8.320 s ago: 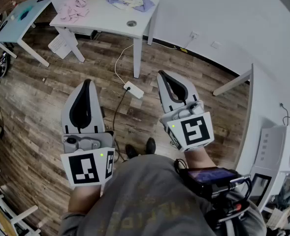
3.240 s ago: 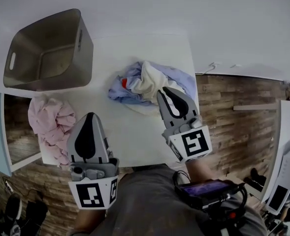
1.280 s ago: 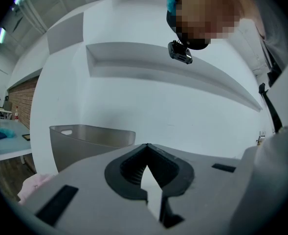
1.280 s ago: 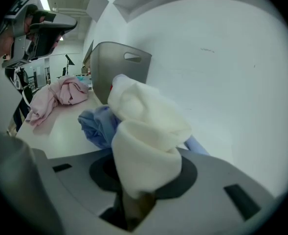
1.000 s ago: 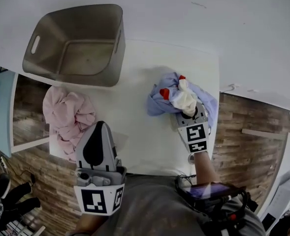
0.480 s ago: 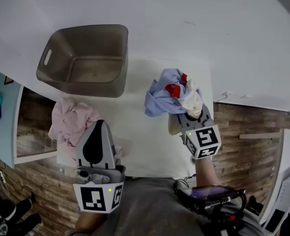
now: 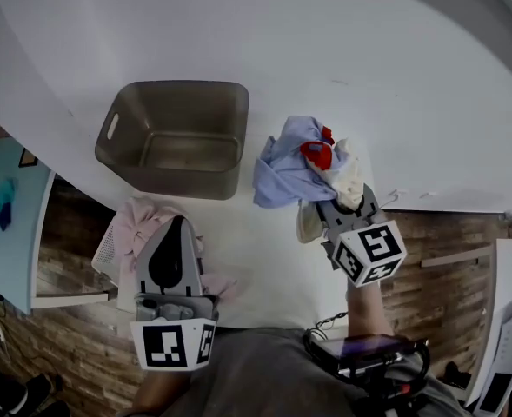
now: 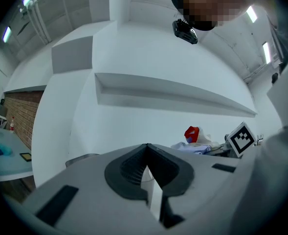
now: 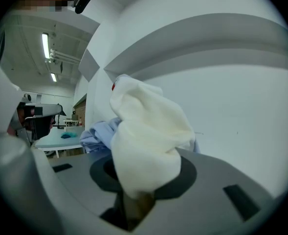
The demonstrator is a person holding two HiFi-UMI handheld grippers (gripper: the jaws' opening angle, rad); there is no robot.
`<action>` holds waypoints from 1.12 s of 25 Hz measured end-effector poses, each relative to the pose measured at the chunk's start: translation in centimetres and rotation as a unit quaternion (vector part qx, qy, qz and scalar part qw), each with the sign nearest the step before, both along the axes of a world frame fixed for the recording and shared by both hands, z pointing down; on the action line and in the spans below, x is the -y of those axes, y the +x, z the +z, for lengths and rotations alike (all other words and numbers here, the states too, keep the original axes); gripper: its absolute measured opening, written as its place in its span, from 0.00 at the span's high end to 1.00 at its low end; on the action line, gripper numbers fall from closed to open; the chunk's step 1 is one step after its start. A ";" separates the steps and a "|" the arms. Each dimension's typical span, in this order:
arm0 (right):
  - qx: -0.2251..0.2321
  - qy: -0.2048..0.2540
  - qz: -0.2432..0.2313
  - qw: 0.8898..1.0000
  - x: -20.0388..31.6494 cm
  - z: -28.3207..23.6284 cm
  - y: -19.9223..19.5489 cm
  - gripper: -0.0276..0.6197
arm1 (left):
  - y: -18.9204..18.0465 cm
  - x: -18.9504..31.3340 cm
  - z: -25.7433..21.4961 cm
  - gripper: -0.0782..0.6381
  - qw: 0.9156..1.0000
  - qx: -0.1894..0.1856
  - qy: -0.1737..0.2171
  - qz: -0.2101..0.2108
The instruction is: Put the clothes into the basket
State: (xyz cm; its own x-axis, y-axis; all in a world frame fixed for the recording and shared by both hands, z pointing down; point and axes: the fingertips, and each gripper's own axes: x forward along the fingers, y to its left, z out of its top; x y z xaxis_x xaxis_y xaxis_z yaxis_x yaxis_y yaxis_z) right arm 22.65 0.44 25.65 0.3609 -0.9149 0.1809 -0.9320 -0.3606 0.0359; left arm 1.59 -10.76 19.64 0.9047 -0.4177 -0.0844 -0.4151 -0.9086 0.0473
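Clothes are off the table (image 7: 269, 246) now: your right gripper (image 7: 349, 208), clamped on the white-and-blue bundle (image 7: 295, 159), has raised it clear of the right edge where it lay a second ago. It hangs just right of the empty basket (image 7: 173, 182) at the far left corner; judge the carry over the rim next. Your left gripper (image 7: 174, 229), jaws together and empty, hovers over the pink garment (image 7: 134, 224) at the near left edge.

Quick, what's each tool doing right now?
Left tool: closed, empty.
Right tool: closed on the clothes bundle.
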 end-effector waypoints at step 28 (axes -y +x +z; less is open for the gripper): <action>-0.085 0.146 -0.119 0.978 16.9 -24.3 -6.5 0.77 | -6.6 10.1 -1.4 0.88 0.999 -0.034 -0.024 -0.008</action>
